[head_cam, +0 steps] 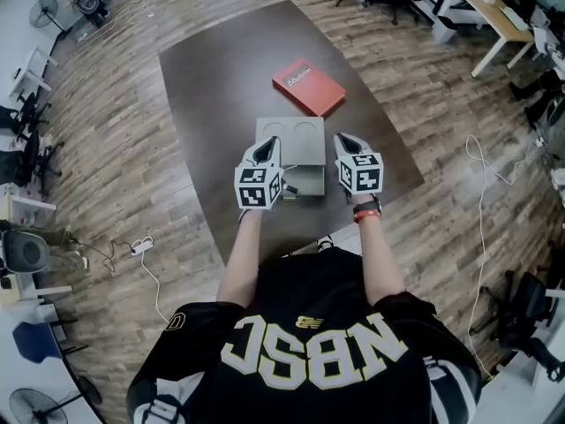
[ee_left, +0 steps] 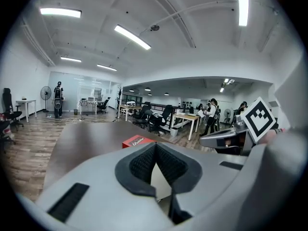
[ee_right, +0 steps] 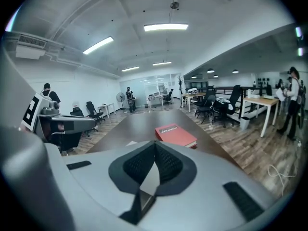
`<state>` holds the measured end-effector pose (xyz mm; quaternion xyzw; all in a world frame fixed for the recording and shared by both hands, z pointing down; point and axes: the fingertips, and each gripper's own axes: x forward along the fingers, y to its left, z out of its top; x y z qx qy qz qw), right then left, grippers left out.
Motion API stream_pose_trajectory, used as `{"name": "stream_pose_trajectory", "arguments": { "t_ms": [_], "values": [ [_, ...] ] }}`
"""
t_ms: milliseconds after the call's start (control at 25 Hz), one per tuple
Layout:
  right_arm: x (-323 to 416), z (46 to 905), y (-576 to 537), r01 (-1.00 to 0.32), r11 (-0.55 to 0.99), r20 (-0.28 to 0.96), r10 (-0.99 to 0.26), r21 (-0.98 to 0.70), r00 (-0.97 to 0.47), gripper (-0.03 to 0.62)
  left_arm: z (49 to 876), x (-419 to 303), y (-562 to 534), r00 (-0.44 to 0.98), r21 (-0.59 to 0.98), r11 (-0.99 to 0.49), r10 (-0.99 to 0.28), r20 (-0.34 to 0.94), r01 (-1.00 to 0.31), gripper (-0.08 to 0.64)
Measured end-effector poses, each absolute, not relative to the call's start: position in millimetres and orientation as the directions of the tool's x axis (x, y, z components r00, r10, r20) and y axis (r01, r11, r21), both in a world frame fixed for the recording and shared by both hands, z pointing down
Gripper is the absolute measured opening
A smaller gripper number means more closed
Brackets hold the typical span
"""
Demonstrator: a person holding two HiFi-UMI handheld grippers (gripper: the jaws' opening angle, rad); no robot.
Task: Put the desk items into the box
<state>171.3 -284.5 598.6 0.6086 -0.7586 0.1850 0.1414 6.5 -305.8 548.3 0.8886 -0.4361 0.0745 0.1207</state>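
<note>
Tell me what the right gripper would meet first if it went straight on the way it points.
Probably nothing near: the right gripper, jaws shut, points almost level over the table. The red book lies slightly right of that line and lower, so the gripper may just pass it; depth is unclear.

Right tongs (ee_right: pixel 155 147) closed, tips touching; red book (ee_right: pixel 175 134) ahead, flat on dark table (ee_right: pixel 139 124).

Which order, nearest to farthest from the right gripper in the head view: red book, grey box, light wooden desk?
1. grey box, just left of it.
2. red book, ahead, beyond the box.
3. light wooden desk, far top right.
</note>
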Motion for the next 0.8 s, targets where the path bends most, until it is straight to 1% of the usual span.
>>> {"name": "stream_pose_trajectory", "arguments": {
  "t_ms": [200,520,800],
  "values": [
    [172.4,588.8,-283.7,-0.977,0.186,0.416,-0.884,-0.105,-0.213,0.008,547.8,4.0,-306.3,0.605,0.154,-0.585,-0.763,0.229,-0.796,0.012],
    [161.6,586.1,-284.1,-0.97,0.224,0.42,-0.875,-0.095,-0.242,0.008,551.9,1.0,-306.5,0.594,0.156,-0.573,-0.768,0.239,-0.805,0.012],
    [147.1,592.6,-286.0,-0.952,0.29,0.435,-0.847,-0.102,-0.305,0.009,557.2,-1.5,-306.9,0.592,0.178,-0.564,-0.77,0.238,-0.806,0.012]
  ]
}}
